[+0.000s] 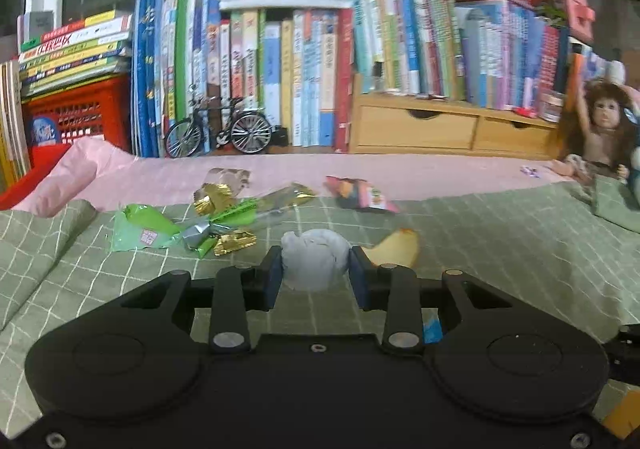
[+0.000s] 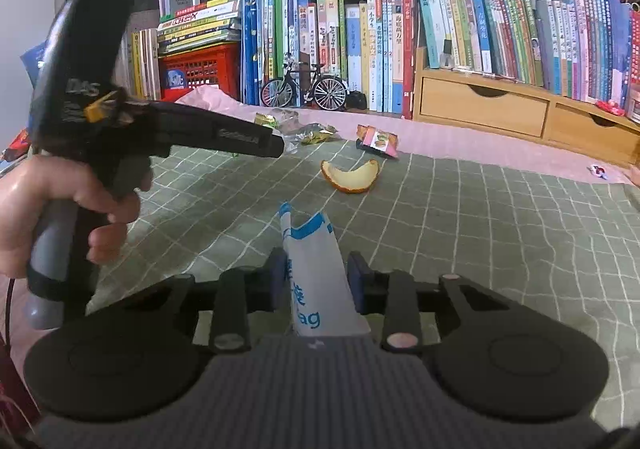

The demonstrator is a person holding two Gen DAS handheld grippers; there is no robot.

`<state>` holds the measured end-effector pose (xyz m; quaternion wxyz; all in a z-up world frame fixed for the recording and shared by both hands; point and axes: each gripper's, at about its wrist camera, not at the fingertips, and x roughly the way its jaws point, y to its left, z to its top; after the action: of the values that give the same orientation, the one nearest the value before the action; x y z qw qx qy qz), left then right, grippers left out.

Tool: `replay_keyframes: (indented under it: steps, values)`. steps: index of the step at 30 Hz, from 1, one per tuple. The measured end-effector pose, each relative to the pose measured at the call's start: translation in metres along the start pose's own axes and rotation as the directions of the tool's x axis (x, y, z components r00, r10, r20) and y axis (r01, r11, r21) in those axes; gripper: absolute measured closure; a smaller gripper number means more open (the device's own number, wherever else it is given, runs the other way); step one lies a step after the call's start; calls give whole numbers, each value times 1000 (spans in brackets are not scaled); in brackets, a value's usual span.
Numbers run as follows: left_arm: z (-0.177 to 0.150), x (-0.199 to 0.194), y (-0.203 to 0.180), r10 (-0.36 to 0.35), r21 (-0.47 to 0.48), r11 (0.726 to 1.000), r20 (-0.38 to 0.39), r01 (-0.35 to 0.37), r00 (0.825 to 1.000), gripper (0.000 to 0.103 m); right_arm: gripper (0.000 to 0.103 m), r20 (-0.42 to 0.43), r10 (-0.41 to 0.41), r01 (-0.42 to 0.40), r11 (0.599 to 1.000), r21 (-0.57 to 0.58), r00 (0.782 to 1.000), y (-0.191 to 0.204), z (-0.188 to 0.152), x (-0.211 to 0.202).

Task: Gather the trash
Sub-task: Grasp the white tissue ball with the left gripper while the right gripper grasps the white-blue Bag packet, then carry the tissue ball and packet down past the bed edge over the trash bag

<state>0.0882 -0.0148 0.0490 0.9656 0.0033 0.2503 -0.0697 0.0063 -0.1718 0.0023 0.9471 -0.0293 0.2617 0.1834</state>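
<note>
My left gripper (image 1: 314, 269) is shut on a crumpled white tissue ball (image 1: 312, 249), just above the green checked cloth (image 1: 500, 249). An orange peel (image 1: 396, 247) lies just right of it. Green wrappers (image 1: 140, 229), gold foil wrappers (image 1: 212, 197) and a red snack packet (image 1: 360, 193) lie ahead on the left. My right gripper (image 2: 316, 265) is shut on a white bag with blue print (image 2: 308, 245), which stands up between the fingers. In the right wrist view the orange peel (image 2: 352, 179) and snack packet (image 2: 378, 141) lie ahead, and a hand (image 2: 40, 201) holds the left gripper's body (image 2: 180, 129) at left.
Rows of books (image 1: 304, 81), a model bicycle (image 1: 220, 129), a red basket (image 1: 76, 117) and a wooden drawer unit (image 1: 440, 129) line the back. A doll (image 1: 600, 129) sits at far right. A small wrapper (image 2: 598, 171) lies on the pink cloth (image 1: 440, 173).
</note>
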Motion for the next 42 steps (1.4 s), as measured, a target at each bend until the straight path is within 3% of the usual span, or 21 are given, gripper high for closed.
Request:
replay_keyframes:
  steps: [5,9,17,21,26,29,30,31,37,41,42]
  values:
    - [-8,-27,-8,-31,17,999,8,31,999,70,76,-11,-10,11,1000,14,1000,0,-4,-13]
    - [-17,-49,-11,-58,30,998,15,58,998,70,66,-26,-16,16,1000,19,1000,2,-12,-21]
    - [-41,-86,-13,-80,79,994,20,78,997,70,62,-46,-48,49,999,3,998,8,-28,-31]
    - [-50,-99,-15,-91,93,992,29,88,995,70,46,-64,-49,52,998,36,997,5,-35,-26]
    - [-57,-110,-14,-99,109,990,40,94,994,70,36,-58,-84,84,996,-3,995,14,-44,-27]
    - [-60,-115,-11,-105,108,989,41,100,994,70,25,-47,-100,100,995,-6,994,15,-50,-32]
    - [-62,-116,-10,-108,106,989,39,103,993,70,14,-40,-112,112,994,-2,993,14,-51,-34]
    - [-63,-117,-10,-111,105,989,37,107,993,70,11,-32,-131,131,991,2,991,12,-54,-35]
    - [-74,-122,-10,-128,105,986,16,126,992,70,12,-30,-153,155,987,44,988,4,-59,-38]
    - [-79,-127,-13,-137,110,985,15,134,991,70,33,-25,-124,124,992,11,992,13,-58,-41]
    - [-80,-128,-13,-140,108,985,13,138,990,70,42,-21,-118,118,993,7,993,15,-58,-43]
